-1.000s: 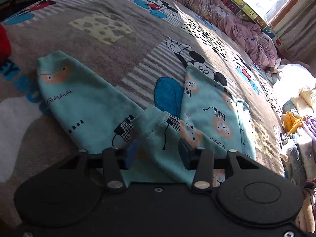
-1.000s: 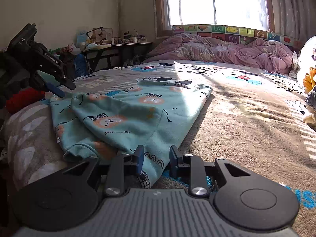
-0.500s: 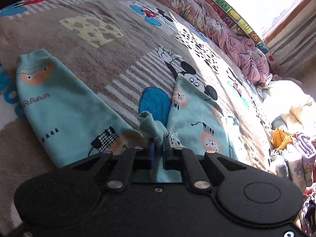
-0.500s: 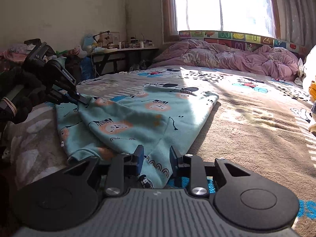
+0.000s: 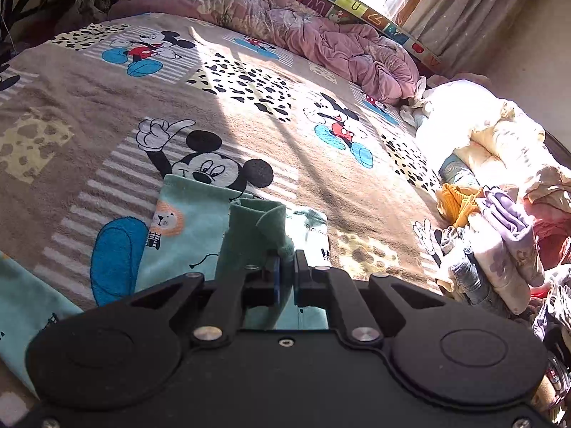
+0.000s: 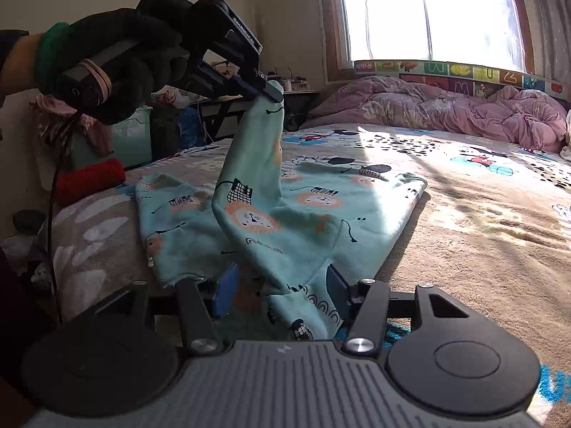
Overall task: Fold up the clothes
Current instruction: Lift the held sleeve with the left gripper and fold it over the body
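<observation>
A teal child's garment with lion prints [image 6: 314, 207] lies on the bed. My left gripper [image 5: 286, 273] is shut on a bunched edge of the garment [image 5: 257, 228] and holds it lifted above the bed; it also shows in the right wrist view [image 6: 269, 94] with the cloth hanging from it in a peak. My right gripper [image 6: 282, 290] is open, with its jaws on either side of the garment's near edge, low on the bed.
The bed has a Mickey Mouse blanket [image 5: 249, 114]. A pink quilt [image 6: 446, 107] is heaped at the window end. A pile of clothes [image 5: 499, 235] lies to the right. A red roll [image 6: 89, 178] and a cluttered desk [image 6: 228, 100] stand to the left.
My left gripper shut on the garment's edge and lifted it high above the bed. My right gripper opened wider around the near edge.
</observation>
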{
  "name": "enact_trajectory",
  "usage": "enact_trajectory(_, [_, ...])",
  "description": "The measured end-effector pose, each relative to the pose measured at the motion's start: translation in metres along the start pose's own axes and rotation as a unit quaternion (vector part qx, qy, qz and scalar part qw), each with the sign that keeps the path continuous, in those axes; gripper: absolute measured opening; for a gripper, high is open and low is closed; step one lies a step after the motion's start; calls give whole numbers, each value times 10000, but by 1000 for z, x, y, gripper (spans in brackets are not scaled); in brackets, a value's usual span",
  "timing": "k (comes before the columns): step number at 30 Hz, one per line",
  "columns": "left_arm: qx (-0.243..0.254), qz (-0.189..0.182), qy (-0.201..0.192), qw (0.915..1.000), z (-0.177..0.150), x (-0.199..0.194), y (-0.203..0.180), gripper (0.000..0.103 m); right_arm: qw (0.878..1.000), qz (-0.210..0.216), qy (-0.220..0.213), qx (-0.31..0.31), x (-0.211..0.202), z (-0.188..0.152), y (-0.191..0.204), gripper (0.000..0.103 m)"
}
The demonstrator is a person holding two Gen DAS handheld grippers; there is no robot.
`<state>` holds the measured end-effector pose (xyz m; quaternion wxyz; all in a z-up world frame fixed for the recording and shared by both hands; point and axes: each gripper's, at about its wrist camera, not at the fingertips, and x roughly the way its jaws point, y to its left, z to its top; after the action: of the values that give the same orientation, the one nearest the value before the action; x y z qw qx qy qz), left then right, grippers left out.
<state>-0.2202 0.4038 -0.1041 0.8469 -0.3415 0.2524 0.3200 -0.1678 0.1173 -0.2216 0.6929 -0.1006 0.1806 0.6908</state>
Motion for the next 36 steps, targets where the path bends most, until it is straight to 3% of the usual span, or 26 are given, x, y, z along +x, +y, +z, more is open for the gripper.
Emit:
enact_trajectory(7, [-184,-200,-92,9996,22,46,-19,4,9989,-56,451,103,12,-9,-3,47])
enact_trajectory(16, [-372,20,18,9993,21,115,-32,4,9983,-24,542,204,15,-13,-3,48])
enact_trajectory(36, [550,614,237,9963,0,195,-67,4,9977,-17,591,338,18,-14,-8,52])
